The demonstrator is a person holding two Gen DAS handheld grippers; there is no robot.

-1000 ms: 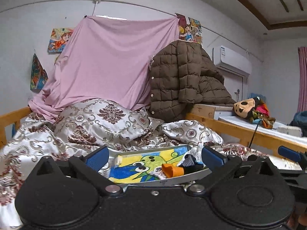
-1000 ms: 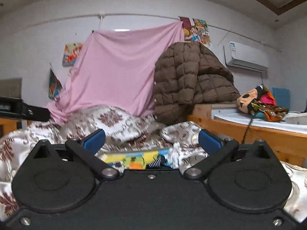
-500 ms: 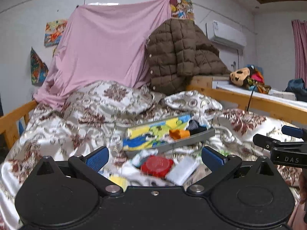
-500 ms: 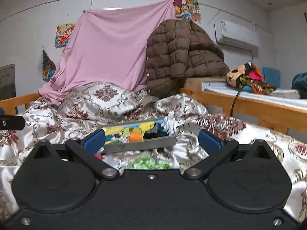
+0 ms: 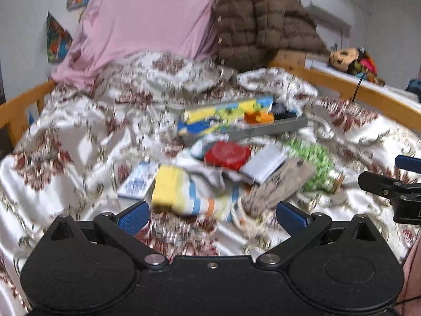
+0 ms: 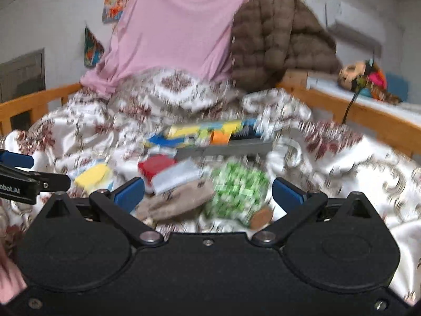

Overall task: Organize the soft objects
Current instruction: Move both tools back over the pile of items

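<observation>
left gripper (image 6: pixel 15 181) body | reads "obot.AI", start cut off | other print blurred

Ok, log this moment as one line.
left tongs: open, over striped sock | right tongs: open, over beige sock | tray: partly filled

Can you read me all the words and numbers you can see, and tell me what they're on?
"obot.AI": white letters on the left gripper, cut off by the edge of the right wrist view.
The blue and white packet on the bedspread has printing, too blurred to read.
The beige sock has a dark mark, too blurred to read.
The wall posters show pictures; no readable words.
</observation>
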